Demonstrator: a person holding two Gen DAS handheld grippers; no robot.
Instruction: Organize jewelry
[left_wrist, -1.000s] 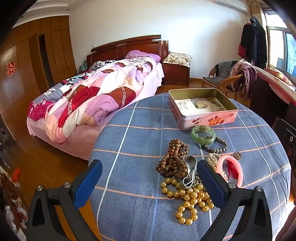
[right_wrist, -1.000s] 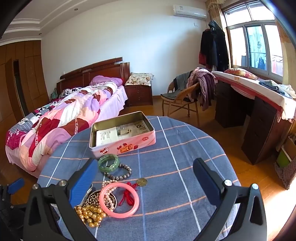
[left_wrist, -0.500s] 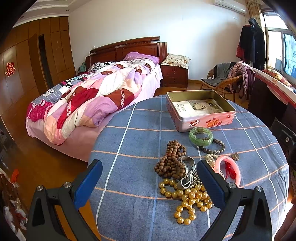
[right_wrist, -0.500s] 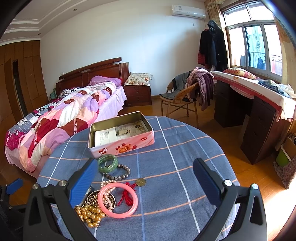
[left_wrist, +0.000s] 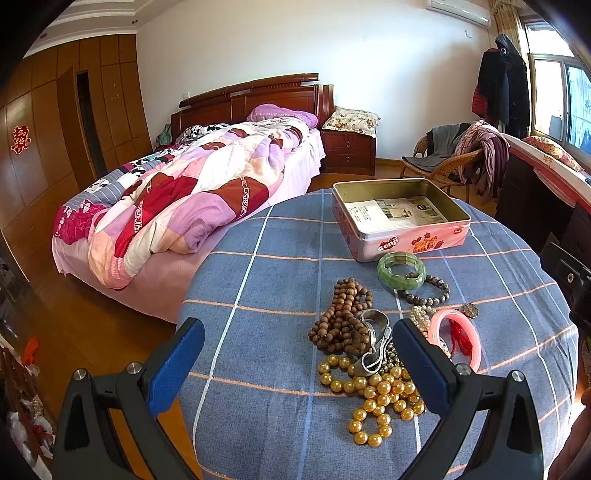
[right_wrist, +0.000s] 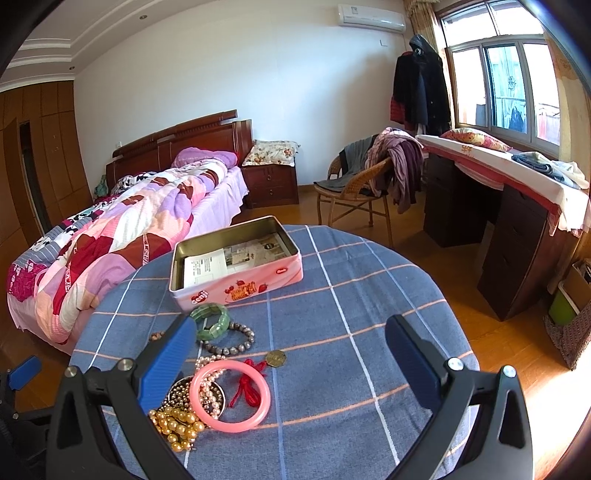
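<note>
Left wrist view shows both our grippers, left gripper (left_wrist: 295, 354) and right gripper (right_wrist: 291, 349), with fingers wide and empty — we're still approaching, and next must pinch the pink bangle (right_wrist: 231, 396) at seven o'clock of the tin (right_wrist: 236, 267).

A blue checked worktop (right_wrist: 369, 295) carries an open pink tin (right_wrist: 236, 273) toward its far edge, with bracelets (right_wrist: 212, 321) and bead strands (left_wrist: 373, 391) heaped nearer.

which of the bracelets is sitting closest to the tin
The green bangle, lying just in front of the pink tin. The dark bead bracelet lies behind it and the pink bangle farther off.
</note>
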